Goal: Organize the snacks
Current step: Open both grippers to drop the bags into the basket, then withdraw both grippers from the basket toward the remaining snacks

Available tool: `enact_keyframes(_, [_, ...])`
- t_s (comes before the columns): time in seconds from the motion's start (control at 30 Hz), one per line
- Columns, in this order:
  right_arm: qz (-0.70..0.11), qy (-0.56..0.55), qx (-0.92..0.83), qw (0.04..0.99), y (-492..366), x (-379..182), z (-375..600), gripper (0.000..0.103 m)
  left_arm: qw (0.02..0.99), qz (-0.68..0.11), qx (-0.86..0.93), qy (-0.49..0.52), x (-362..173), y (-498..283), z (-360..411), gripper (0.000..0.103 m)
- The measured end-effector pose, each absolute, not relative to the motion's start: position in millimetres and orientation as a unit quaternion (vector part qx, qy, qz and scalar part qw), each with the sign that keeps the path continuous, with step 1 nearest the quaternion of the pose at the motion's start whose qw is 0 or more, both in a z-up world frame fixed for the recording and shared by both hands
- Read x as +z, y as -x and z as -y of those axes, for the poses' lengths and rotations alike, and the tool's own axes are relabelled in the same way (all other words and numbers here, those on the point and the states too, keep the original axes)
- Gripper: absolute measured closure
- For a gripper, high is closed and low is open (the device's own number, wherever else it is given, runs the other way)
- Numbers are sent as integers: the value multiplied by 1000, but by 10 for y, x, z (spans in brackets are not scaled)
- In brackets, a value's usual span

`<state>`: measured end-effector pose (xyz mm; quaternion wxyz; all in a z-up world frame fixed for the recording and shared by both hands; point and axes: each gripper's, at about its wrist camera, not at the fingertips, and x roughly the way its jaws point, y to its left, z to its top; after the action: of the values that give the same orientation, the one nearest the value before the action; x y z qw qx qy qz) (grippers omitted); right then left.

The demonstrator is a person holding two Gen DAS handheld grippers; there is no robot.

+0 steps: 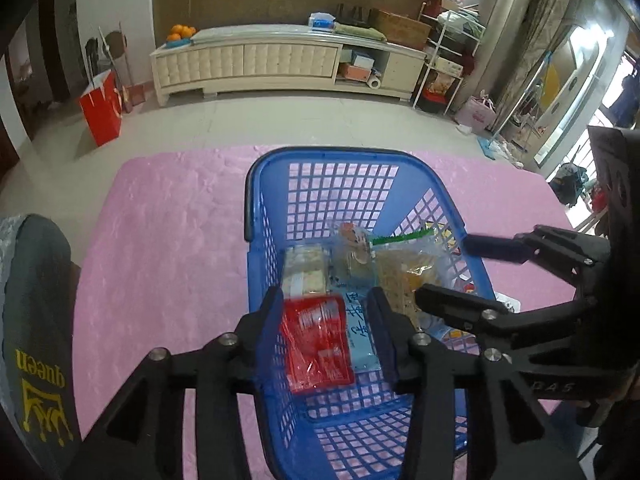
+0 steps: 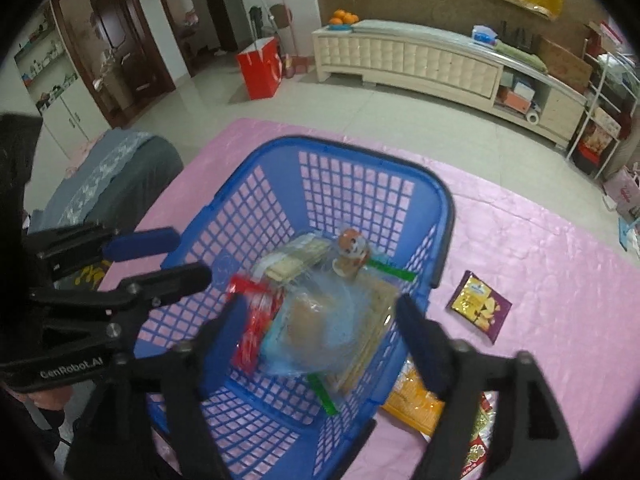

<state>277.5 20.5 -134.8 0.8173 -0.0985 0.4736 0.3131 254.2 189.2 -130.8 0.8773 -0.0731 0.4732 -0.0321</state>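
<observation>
A: Left hand-held gripper [image 1: 326,326] hangs over the blue plastic lattice basket [image 1: 256,216], jaws partly apart with a red foil snack packet [image 1: 318,344] blurred between them; I judge it loose and dropping, though the blur leaves that unsure; the right hand-held gripper [image 2: 316,334] stands wide and holds nothing, above a clear bag of biscuits with a green seal strip [image 2: 320,328].

B: So how much is sorted?

A: Most, by my reckoning; the basket already holds a pale wafer pack [image 1: 304,270], a blue-and-white flat packet [image 1: 358,330] and the clear bag; still out on the worktop are a purple and yellow chip packet [image 2: 480,306], an orange snack bag [image 2: 414,398] and a red printed packet [image 2: 478,454] beside the basket.

B: And the surroundings?

A: A pink crinkled cloth [image 1: 168,240] covers the worktop; beyond lie a pale tiled floor, a long cream cabinet [image 1: 248,64] bearing oranges [image 1: 180,33], and a red paper bag [image 1: 102,108].
</observation>
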Motion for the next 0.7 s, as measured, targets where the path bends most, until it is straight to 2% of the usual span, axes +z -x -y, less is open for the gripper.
enact_keyframes(0.03, [-470, 97, 315, 819, -2762, -1325, -190, 16, 878, -473, -30, 75, -1302, -2527, -1904, 52])
enact_keyframes(0.07, [-466, 98, 314, 822, -2742, -1292, -172, 16, 879, -470, -29, 77, -1285, -2503, -1914, 51])
enact_keyframes(0.5, [-443, 106, 281, 845, -2339, -821, 172, 16, 889, -452, -38, 65, -904, -2073, -1621, 50])
enact_keyframes(0.57, [-439, 105, 274, 849, -2249, -725, 256, 16, 892, -445, -41, 64, -804, -1972, -1544, 45])
enact_keyframes(0.7, [-434, 94, 265, 856, -2112, -585, 454, 16, 898, -434, -44, 60, -653, -1804, -1414, 44])
